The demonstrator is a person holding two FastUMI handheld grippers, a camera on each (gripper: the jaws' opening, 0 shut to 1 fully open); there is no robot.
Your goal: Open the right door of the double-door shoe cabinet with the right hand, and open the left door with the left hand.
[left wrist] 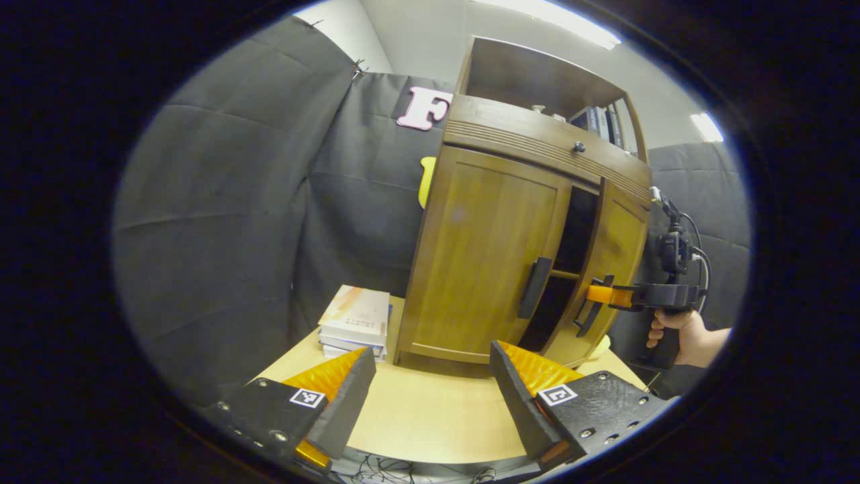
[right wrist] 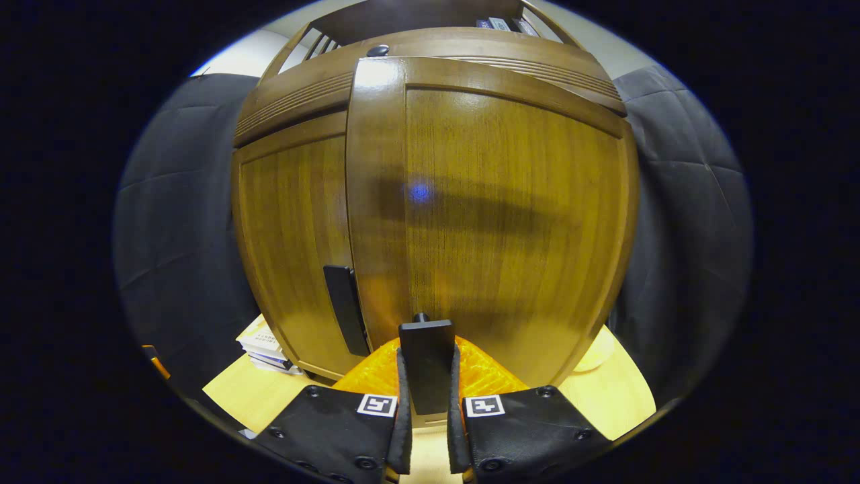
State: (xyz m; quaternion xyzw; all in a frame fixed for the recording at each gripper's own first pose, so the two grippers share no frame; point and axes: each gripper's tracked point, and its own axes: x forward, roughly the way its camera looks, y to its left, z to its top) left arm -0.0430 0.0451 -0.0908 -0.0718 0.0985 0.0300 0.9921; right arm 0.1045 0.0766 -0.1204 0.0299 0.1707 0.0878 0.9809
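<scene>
Shoe cabinet [left wrist: 510, 222] stands on pale wooden worktop [left wrist: 430, 417], book stack [left wrist: 355, 321] beside it, dark cloth walls around. Right tongs [right wrist: 427, 386] clenched on right door's handle [right wrist: 427, 363], door ajar. Left tongs [left wrist: 430, 396] released, well short of left door [left wrist: 480, 255].

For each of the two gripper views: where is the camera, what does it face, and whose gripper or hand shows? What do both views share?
Left gripper view: rides the open left gripper, back over the table, facing the cabinet; the right gripper and a hand show farther off.
Right gripper view: rides the right gripper, shut on the right door's handle.
Shared: cabinet, left door's handle, books.
</scene>
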